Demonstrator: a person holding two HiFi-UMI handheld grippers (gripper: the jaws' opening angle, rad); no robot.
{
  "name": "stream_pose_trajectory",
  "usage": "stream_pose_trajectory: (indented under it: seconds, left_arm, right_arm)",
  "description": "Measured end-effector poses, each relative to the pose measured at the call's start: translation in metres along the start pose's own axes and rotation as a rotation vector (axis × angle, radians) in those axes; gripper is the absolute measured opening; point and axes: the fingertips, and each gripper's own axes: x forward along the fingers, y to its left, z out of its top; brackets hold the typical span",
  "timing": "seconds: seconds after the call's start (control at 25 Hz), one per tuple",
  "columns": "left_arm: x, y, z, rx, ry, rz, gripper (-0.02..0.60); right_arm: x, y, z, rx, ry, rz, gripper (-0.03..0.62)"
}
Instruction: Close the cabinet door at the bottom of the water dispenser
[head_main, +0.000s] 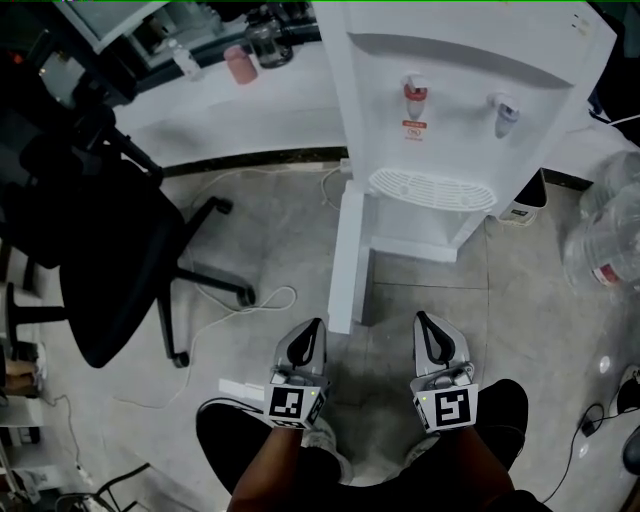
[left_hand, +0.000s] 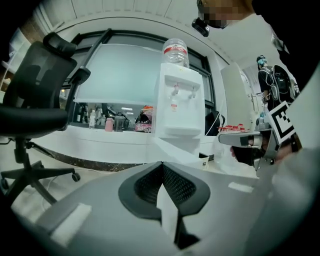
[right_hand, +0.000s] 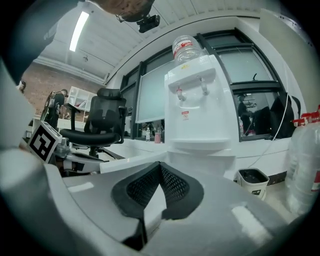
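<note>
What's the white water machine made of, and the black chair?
The water dispenser looks like smooth white plastic: glossy, moulded curves. The black chair seems fabric or mesh, matte, with a hard plastic base; too dark to be sure.

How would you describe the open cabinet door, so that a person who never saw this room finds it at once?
Start at the white water dispenser with a red tap and a blue tap. Under its drip grille the cabinet door hangs from the side nearer the black office chair. Alone among the white surfaces, it stands open, jutting over the floor.
</note>
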Motion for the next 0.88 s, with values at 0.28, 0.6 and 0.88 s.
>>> stream_pose_trajectory:
  seconds: [0.28,0.6,0.88]
  left_arm:
    - [0.003,-0.004,-0.007,0.018,0.034,0.027,0.018]
    - [0.008,-0.02,-0.005,-0.021,0.042,0.001,0.017]
    - [0.022,-0.052,-0.001,-0.016,0.029,-0.062,0.018]
  right_arm:
    - [-0.007,-0.006,-0.009,0.001,0.022,-0.009,0.003]
    - [-0.01,-0.014,-0.012,0.018,0.013,-0.021,0.003]
    - [-0.015,-0.025,-0.018,0.029,0.026,-0.045,0.003]
